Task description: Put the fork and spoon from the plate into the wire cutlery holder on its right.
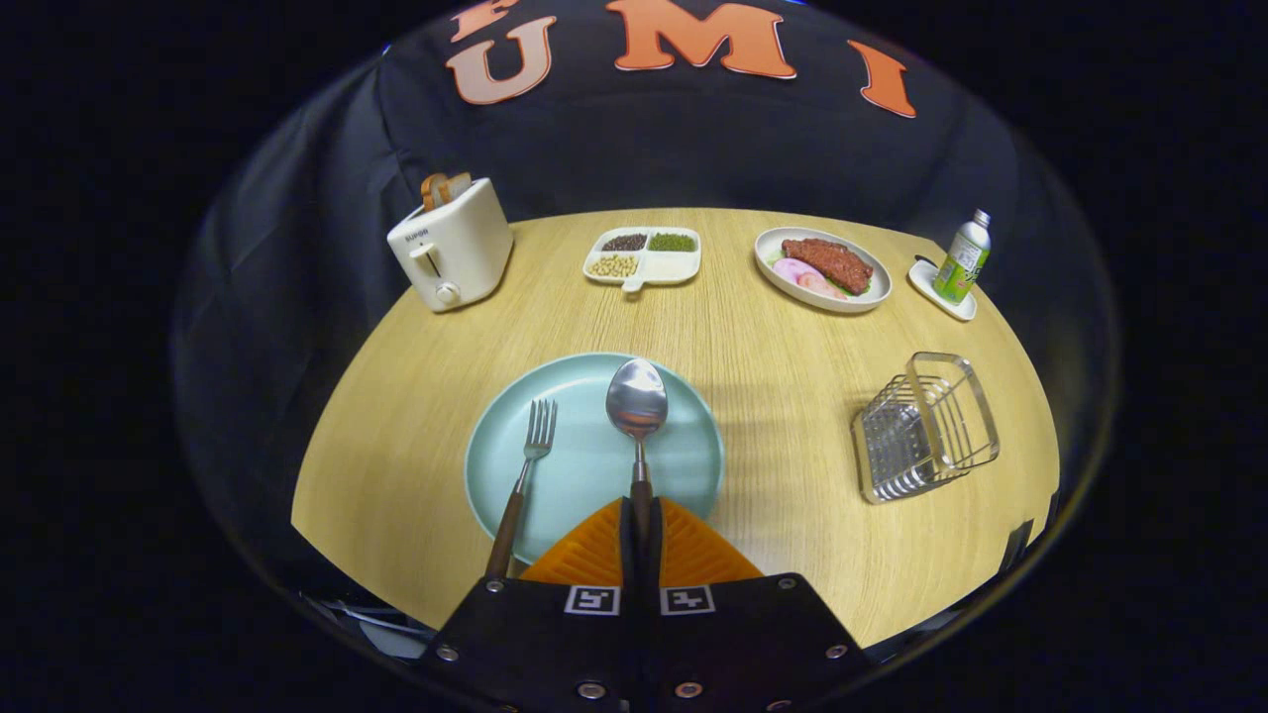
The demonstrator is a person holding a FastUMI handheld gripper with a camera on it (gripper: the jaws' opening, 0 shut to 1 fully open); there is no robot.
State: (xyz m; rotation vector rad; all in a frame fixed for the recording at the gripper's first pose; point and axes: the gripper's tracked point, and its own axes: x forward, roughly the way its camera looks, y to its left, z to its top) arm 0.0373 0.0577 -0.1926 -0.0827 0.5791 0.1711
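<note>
My gripper (640, 507) is shut on the spoon (637, 401), both orange fingers (594, 550) pressed against its dark handle. The spoon's steel bowl points away from me over the far part of the pale blue plate (684, 460). The fork (525, 475), with a brown handle, lies on the plate just left of the fingers, tines pointing away, its handle end over the plate's near rim. The wire cutlery holder (926, 426) stands on the table to the right of the plate, apart from it, with nothing visible inside.
At the back of the round wooden table (773, 347) stand a cream toaster (451, 248) with bread in it, a divided dish of beans (644, 257), an oval plate of food (822, 269) and a green bottle (961, 259) on a small white tray.
</note>
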